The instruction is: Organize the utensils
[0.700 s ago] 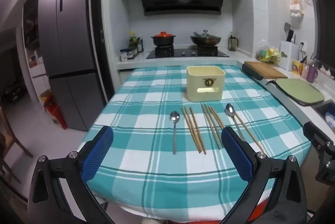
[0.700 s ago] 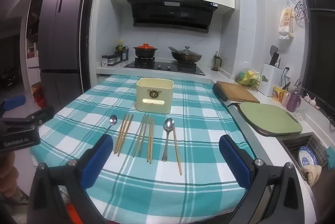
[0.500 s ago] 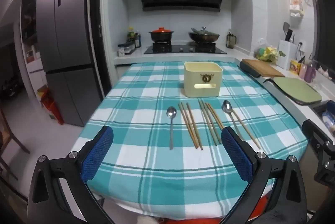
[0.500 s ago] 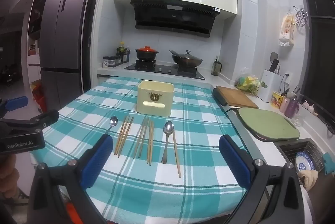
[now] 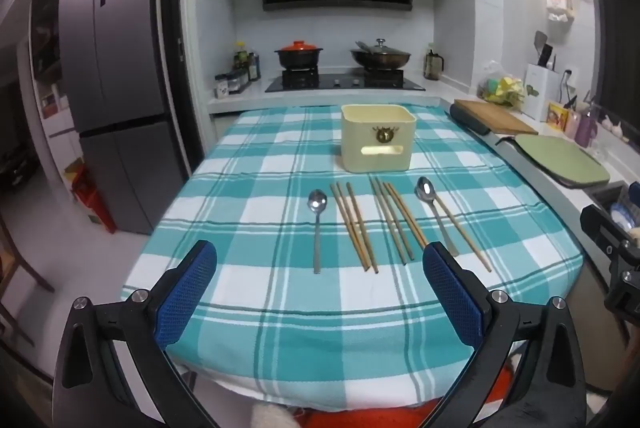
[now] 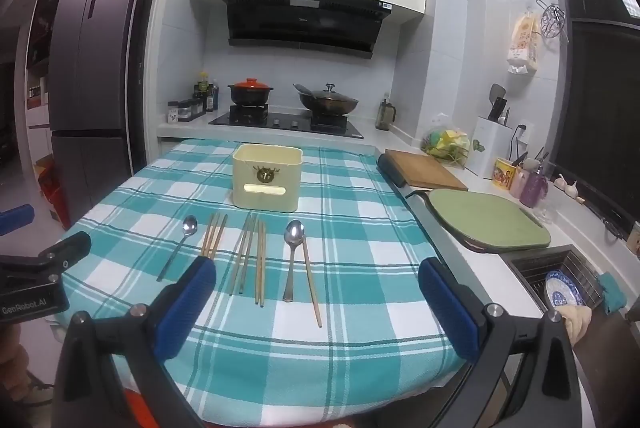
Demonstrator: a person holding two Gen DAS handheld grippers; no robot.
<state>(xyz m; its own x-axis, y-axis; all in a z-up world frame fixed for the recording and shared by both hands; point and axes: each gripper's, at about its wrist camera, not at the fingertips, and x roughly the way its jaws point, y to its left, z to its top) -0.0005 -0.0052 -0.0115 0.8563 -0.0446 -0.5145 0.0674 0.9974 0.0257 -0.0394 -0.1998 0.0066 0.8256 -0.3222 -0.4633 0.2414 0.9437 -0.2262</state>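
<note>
So I'm holding both grippers out over the near edge of the table. The left gripper [image 5: 320, 292] is sitting with its jaws spread as wide as they go, nothing between them, and its blue fingers [image 5: 186, 294] are showing that ribbed, rubbery pad texture on black plastic arms with little silver bolts. The right gripper [image 6: 316, 302] is doing the same thing: fully spread, nothing in it, both tilting down toward the cloth.

Just past the fingertips the utensils are lying in a loose row on the tablecloth [image 5: 280, 328], a soft woven teal-and-white plaid. Counting from the left wrist view: two shiny metal spoons, the left spoon [image 5: 317, 228] on its own and the right spoon [image 5: 434, 216] angling a bit with a lone chopstick [image 5: 460, 228] just beside its handle. Between the spoons I'm seeing two bunches of thin, straight wooden chopsticks, the left bunch [image 5: 356, 226] looking like three sticks and the right bunch [image 5: 394, 220] like four, though they're overlapping so I can't swear to it.

Behind the row, a cream plastic holder box [image 5: 378, 138] is standing upright: rounded corners, open top, a slot and a small dark emblem on its front. It's apart from the utensils, and I can't see inside it.

Over to the right, a wooden cutting board [image 6: 424, 170] and a smooth green board [image 6: 490, 220] are lying on the counter.
</note>
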